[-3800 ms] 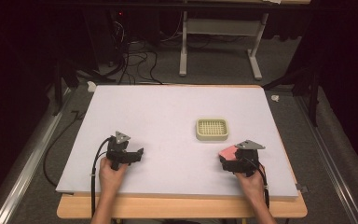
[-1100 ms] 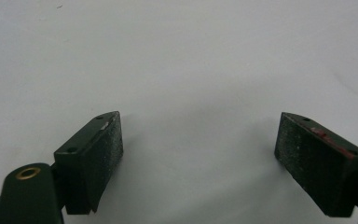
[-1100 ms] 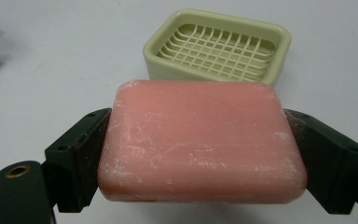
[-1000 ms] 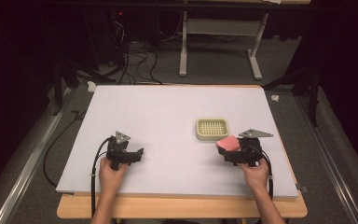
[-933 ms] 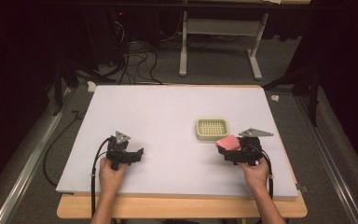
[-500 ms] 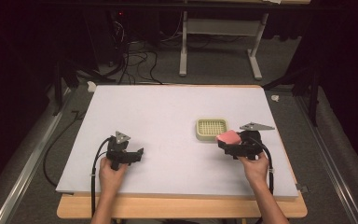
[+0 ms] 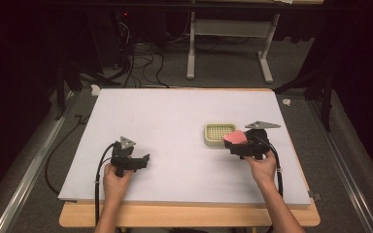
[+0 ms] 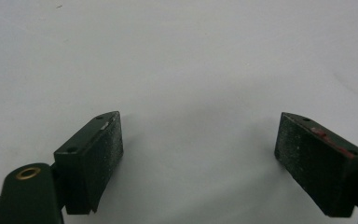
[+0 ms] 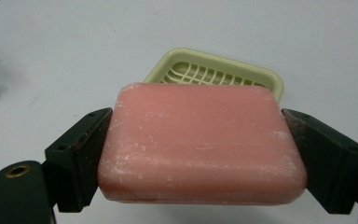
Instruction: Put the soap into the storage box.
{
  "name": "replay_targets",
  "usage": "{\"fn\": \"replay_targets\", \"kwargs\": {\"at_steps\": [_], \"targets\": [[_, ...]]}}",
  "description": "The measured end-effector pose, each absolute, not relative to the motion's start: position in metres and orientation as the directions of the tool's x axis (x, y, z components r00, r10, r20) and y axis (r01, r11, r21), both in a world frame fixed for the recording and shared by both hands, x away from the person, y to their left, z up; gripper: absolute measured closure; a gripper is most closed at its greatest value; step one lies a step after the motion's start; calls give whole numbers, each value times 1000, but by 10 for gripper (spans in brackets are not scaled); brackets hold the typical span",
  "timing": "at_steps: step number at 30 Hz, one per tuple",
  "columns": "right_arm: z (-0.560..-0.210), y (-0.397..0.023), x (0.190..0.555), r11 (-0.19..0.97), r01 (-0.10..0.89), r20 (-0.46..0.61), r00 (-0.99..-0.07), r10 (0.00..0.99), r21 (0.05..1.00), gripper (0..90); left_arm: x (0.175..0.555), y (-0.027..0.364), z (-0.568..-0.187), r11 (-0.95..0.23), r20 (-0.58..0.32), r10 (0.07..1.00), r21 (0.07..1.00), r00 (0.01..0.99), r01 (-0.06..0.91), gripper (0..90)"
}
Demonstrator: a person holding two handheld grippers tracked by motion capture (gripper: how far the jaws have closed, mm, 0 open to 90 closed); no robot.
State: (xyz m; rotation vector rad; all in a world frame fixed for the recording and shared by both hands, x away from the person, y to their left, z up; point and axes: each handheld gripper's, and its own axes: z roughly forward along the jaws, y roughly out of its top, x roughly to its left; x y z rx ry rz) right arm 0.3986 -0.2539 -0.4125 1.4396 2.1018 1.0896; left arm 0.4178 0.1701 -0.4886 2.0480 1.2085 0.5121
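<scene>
Gripping the pink soap bar (image 9: 200, 144) across its long ends, my right gripper (image 9: 200, 154) has one black jaw pressed flat against each short side, and the bar sits level between them, clear of the white table (image 7: 165, 111). From the high view the same right gripper (image 7: 237, 143) hangs at the near right edge of the pale yellow soap dish (image 7: 219, 134), with the soap bar (image 7: 234, 138) overlapping that corner of the dish. Looking along the jaws, the soap dish (image 9: 256, 74) lies just beyond the bar, its ribbed grid floor showing above the bar's far edge (the near half of the dish is hidden behind the soap, so I cannot tell whether bar and dish touch).

My left gripper (image 8: 198, 149) is spread wide, with bare tabletop between its two jaws and in front of them. Seen from above, the left gripper (image 7: 143, 159) rests low on the table, well apart from the dish and off to the side of the right one, its cable trailing back toward the near edge. Both of my hands stay on the handles.
</scene>
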Motion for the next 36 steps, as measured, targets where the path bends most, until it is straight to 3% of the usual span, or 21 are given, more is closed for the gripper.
{"fn": "replay_targets", "kwargs": {"at_steps": [36], "targets": [[-431, -227, 448, 192, 703, 109, -359, 927, 685, 137, 418, 170, -489, -324, -13, 873, 732, 488, 600, 158]]}}
